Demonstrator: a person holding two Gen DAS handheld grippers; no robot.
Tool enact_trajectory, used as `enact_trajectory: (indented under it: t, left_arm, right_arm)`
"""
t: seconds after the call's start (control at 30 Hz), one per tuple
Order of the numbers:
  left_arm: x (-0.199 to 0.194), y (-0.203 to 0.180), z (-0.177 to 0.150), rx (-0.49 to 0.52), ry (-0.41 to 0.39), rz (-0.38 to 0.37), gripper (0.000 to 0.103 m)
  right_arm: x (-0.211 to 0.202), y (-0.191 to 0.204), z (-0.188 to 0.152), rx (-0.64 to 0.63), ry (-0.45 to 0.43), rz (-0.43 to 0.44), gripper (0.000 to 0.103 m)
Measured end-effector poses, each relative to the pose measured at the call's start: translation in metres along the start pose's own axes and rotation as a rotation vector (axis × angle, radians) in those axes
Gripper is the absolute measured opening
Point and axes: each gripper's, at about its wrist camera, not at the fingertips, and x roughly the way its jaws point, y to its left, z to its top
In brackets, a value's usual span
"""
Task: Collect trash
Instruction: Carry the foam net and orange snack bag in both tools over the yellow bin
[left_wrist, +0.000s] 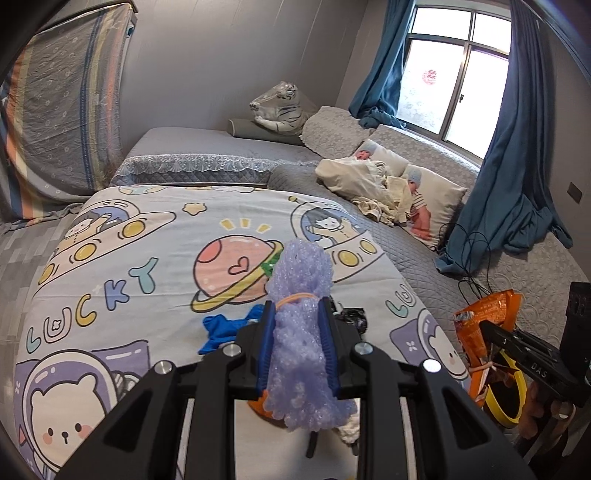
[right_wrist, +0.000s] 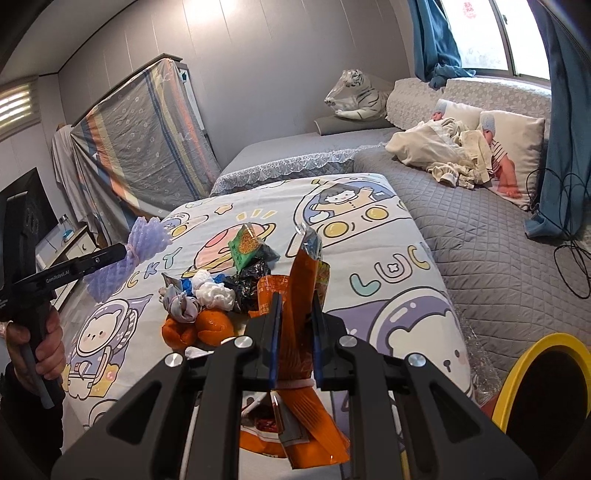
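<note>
My left gripper is shut on a purple foam fruit net bound with a rubber band, held above the cartoon quilt. My right gripper is shut on an orange snack wrapper, also off the bed. The right wrist view shows a trash pile on the quilt: orange peels, white tissue, a green wrapper and a black wrapper. The same view has the left gripper at the left with the foam net. The left wrist view shows the right gripper with the orange wrapper at the right.
A yellow-rimmed bin stands at the bed's near right corner, below the right gripper. Grey quilted bedding, baby-print pillows, loose cream cloths, a tiger plush, black cables and blue curtains lie beyond.
</note>
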Motion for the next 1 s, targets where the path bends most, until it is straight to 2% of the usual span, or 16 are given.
enact_trajectory:
  t: [0.43,0.73,1.0]
  left_arm:
    - [0.01,-0.059,0.002,0.073,-0.003,-0.085,0.022]
    - [0.032,-0.117,0.006,0.137,0.024,-0.177,0.022]
    - [0.058,-0.188,0.007,0.232,0.055,-0.285,0.022]
  right_arm:
    - [-0.038,-0.039,0.003,0.057,-0.08,-0.067,0.013]
    - [-0.081,-0.091,0.004,0.135,-0.17,-0.187,0.013]
    - [-0.113,-0.14,-0.007,0.201,-0.22,-0.321,0.013]
